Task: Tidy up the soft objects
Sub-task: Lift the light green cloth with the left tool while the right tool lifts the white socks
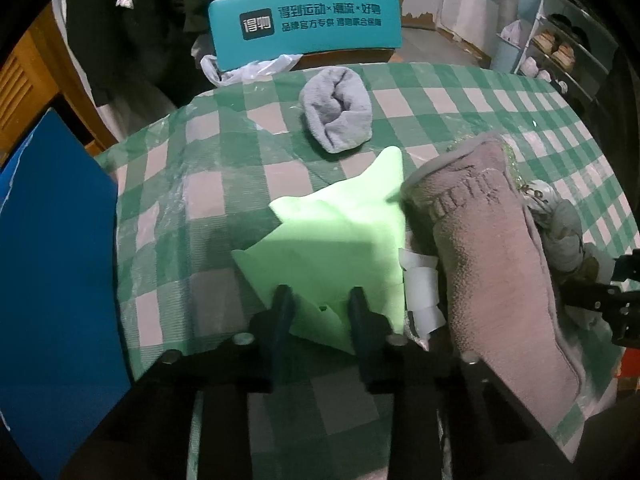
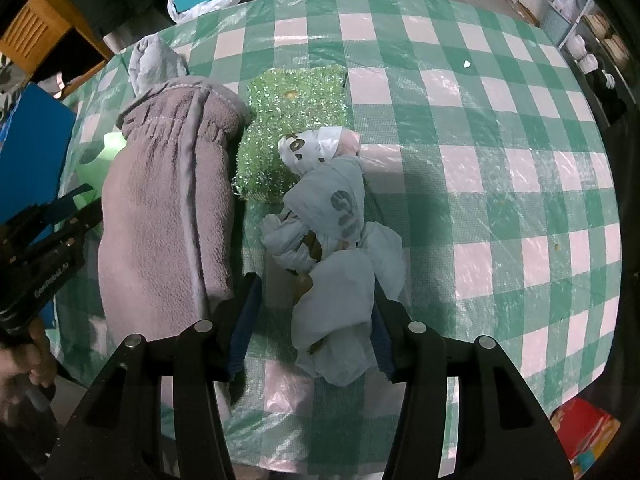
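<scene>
My left gripper is shut on the near corner of a light green cloth lying on the checked tablecloth. A rolled mauve fleece towel lies right beside the green cloth, and a rolled grey sock sits farther back. In the right wrist view my right gripper stands open around a crumpled pale printed cloth; the right pad touches it, the left pad stands off. A glittery green scrub cloth lies partly under it. The mauve towel is to its left, with the left gripper beyond.
A teal box and a plastic bag stand past the table's far edge. A blue board borders the left side. A shoe rack is at the back right, and a red box sits below the table's right edge.
</scene>
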The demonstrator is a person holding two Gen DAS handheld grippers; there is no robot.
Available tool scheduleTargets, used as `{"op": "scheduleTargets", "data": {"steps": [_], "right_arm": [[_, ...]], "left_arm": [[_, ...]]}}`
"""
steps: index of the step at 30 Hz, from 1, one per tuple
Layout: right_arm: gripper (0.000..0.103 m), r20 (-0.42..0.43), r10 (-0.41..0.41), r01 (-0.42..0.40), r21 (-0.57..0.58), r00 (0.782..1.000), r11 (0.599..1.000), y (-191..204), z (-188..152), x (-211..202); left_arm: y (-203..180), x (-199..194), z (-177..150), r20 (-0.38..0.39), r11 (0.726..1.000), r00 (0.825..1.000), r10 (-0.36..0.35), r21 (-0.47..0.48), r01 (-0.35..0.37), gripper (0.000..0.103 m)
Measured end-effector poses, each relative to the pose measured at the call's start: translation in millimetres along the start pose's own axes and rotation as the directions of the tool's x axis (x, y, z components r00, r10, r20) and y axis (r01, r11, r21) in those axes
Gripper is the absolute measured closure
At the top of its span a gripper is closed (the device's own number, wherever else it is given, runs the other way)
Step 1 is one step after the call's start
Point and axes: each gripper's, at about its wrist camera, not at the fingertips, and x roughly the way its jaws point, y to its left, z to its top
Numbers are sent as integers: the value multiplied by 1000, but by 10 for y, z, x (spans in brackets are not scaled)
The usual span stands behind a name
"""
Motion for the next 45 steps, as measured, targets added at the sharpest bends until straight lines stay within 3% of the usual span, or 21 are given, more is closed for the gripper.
{"op": "scheduleTargets", "data": {"steps": [5,6,7,8,11,18,20,35,41,43,45], "right_arm": [[52,-10,-12,11,-21,1000,1000,46,-21,57],[58,-9,-23,22,-28,1000,999,58,-29,67],[73,-10,-40,39,-36,999,999,63,-33,78],[79,-12,-55,54,-42,998,998,66,-40,83],[88,-1,-43,42,-36,999,998,50,-34,41],[89,67,-1,4,-41,998,999,121,2,-258],[89,71,22,-19,-38,997,999,156,-4,-304],[89,59,75,-75,-1,995,997,151,22,-299],[89,99,101,-101,-12,990,995,183,23,-419],[89,107,108,-107,-16,988,994,215,20,-448],[89,118,114,-112,-22,986,993,252,9,-489]], "left_arm": [[89,-5,-3,-7,995,997,-74,-65,73,81],[86,-2,-6,-6,995,997,-76,-67,75,81],[77,-3,-7,-6,995,997,-75,-66,74,81],[71,-2,-5,-8,995,997,-76,-64,75,79],[53,1,-3,-12,992,995,-101,-73,100,71],[-47,-26,-33,-19,991,992,-125,-49,124,41],[-89,-27,-46,-23,993,993,-116,-25,115,37],[-269,-14,-176,-1,992,1000,-30,119,29,29],[-336,3,-224,23,987,1000,2,160,-6,28],[-348,8,-231,30,986,999,11,168,-16,28],[-354,5,-235,41,984,999,25,172,-32,37]]}}
